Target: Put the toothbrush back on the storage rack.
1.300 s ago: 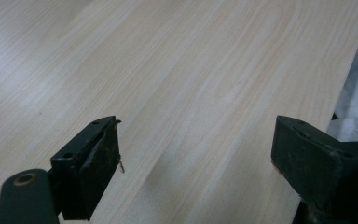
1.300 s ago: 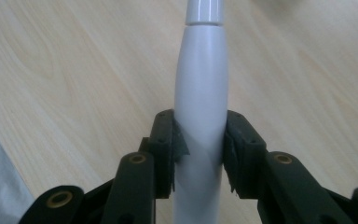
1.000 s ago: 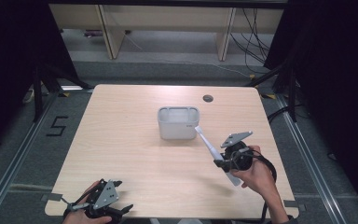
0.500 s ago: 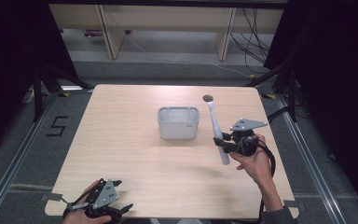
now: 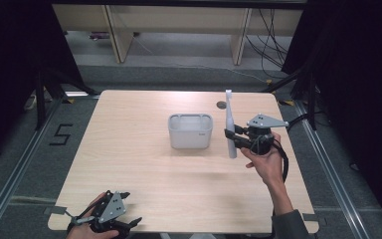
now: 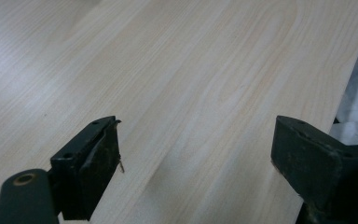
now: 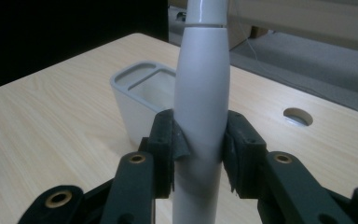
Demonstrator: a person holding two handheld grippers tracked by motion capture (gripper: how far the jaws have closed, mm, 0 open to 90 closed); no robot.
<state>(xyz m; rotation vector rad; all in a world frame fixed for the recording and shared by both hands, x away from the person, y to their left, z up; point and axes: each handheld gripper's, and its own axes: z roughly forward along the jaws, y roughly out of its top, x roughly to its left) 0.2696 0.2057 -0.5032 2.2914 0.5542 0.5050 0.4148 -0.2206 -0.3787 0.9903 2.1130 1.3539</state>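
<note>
Wide wooden desk [image 5: 144, 189], mostly bare. Near its middle, a little toward the far edge, a grey holder [image 5: 190, 131] with two compartments, mouth up, ready to take something dropped in from above. Just to the right of the holder, above the desk and clear of its surface, a white electric toothbrush [image 5: 230, 125], held nearly upright with the brush end high and the thick handle low: probably stood up this way so the handle can go down into one of the compartments. Not yet over the holder's mouth, only beside it toward the right edge.

Right tongs [image 5: 235, 138] pinching the toothbrush across the thick part of its handle, pads pressed on both sides, as seen close in the right gripper view [image 7: 200, 154]. Grip placed low on the body, leaving the bottom end free below for insertion. Side grip, tongs level, so the shaft can stay vertical.

Left tongs [image 5: 110, 223] parked at the near edge toward the left corner, spread wide with nothing between them, bare wood ahead in the left gripper view [image 6: 196, 158]. Out of the way, likely waiting.

Small round hole [image 5: 221, 105] in the desk by the far edge, behind the toothbrush.
</note>
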